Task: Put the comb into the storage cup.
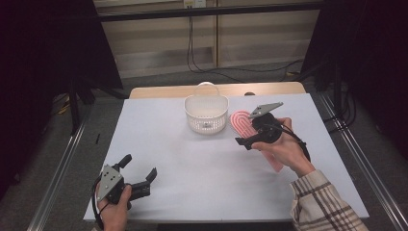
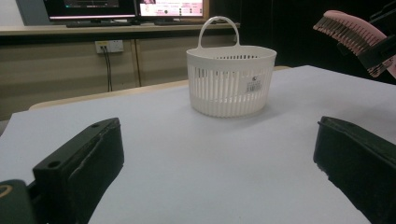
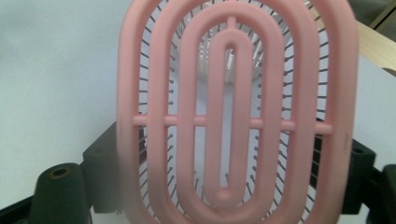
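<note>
Small label on white basket (image 2: 254, 85), print too small; nothing else legible.

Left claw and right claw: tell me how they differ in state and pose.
The left claw is open with nothing between its jaws, while the right claw is shut on the pink hairbrush. The left claw sits low by the near edge of the table; the right claw is up beside the white basket, with the brush off the table. Both are black, two-jawed and hand-held.

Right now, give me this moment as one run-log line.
right gripper: shut on pink hairbrush, lifted off table | left gripper: open, empty, low over table | white basket: upright, left of brush
</note>
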Motion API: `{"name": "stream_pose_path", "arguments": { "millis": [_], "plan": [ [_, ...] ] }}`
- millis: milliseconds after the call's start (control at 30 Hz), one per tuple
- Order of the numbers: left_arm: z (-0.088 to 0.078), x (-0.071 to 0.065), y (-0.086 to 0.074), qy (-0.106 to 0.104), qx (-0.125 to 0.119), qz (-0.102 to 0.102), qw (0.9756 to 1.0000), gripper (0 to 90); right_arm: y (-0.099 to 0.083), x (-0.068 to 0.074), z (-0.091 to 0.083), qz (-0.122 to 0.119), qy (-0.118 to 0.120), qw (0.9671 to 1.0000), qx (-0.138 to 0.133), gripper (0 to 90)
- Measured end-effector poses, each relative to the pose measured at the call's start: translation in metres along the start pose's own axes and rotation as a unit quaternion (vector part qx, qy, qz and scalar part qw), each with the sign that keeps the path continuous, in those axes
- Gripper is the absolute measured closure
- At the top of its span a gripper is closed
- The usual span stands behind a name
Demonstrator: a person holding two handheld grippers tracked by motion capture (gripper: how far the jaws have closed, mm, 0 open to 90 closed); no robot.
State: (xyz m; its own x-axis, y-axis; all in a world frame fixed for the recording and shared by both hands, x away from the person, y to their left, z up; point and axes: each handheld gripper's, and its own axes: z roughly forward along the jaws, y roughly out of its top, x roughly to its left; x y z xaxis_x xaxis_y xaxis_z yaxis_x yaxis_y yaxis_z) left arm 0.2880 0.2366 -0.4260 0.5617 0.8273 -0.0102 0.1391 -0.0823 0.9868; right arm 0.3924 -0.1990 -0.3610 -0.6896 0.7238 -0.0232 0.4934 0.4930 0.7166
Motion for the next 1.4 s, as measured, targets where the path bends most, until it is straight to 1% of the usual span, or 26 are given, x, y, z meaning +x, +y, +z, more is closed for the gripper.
{"name": "stream_pose_path", "arguments": {
  "millis": [67, 200, 333, 433, 567, 700, 767, 867, 1033, 1067, 1100, 1167, 1400],
  "plan": [
    [0.000, 0.000, 0.000, 0.000, 0.001, 0.001, 1.0000, 1.8, 0.000, 0.000, -0.001, -0.002, 0.002, 1.0000, -0.003, 19.5],
    [0.000, 0.000, 0.000, 0.000, 0.001, 0.001, 1.0000, 1.8, 0.001, -0.001, -0.002, -0.004, -0.004, 0.9999, -0.012, 19.5],
    [0.000, 0.000, 0.000, -0.001, -0.001, 0.001, 1.0000, 1.8, 0.001, -0.002, -0.003, 0.002, -0.008, 0.9998, -0.021, 19.5],
    [0.000, 0.000, 0.000, -0.001, 0.000, -0.002, 1.0000, 1.8, 0.002, -0.004, -0.004, 0.004, -0.012, 0.9995, -0.028, 19.5],
    [0.000, 0.000, 0.000, 0.000, -0.001, -0.002, 1.0000, 1.8, 0.003, -0.005, -0.008, 0.007, -0.015, 0.9987, -0.047, 19.5],
    [0.000, 0.000, 0.000, 0.000, -0.001, 0.001, 1.0000, 1.8, 0.005, -0.004, -0.011, 0.003, -0.014, 0.9971, -0.075, 19.5],
    [0.000, 0.000, 0.000, 0.000, -0.001, 0.001, 1.0000, 1.8, 0.006, -0.004, -0.013, -0.004, -0.016, 0.9963, -0.085, 19.5],
    [0.000, 0.000, 0.000, 0.001, -0.001, 0.002, 1.0000, 1.8, 0.006, -0.003, -0.014, -0.003, -0.016, 0.9955, -0.093, 19.5],
    [0.000, 0.000, 0.000, 0.000, -0.001, 0.000, 1.0000, 1.8, 0.004, -0.003, -0.014, 0.005, -0.016, 0.9925, -0.121, 19.5],
    [0.000, 0.000, 0.000, 0.000, -0.001, -0.001, 1.0000, 1.8, 0.004, -0.003, -0.014, 0.008, -0.016, 0.9922, -0.124, 19.5],
    [0.000, 0.000, 0.000, -0.001, -0.001, 0.002, 1.0000, 1.8, 0.004, -0.004, -0.015, 0.007, -0.017, 0.9920, -0.125, 19.5],
    [0.000, 0.000, 0.000, -0.001, -0.001, -0.002, 1.0000, 1.8, 0.004, -0.004, -0.015, 0.007, -0.017, 0.9912, -0.131, 19.5],
    [0.000, 0.000, 0.000, -0.001, -0.001, -0.001, 1.0000, 1.8, 0.007, -0.005, -0.017, 0.009, -0.022, 0.9880, -0.152, 19.5]
  ]
}}
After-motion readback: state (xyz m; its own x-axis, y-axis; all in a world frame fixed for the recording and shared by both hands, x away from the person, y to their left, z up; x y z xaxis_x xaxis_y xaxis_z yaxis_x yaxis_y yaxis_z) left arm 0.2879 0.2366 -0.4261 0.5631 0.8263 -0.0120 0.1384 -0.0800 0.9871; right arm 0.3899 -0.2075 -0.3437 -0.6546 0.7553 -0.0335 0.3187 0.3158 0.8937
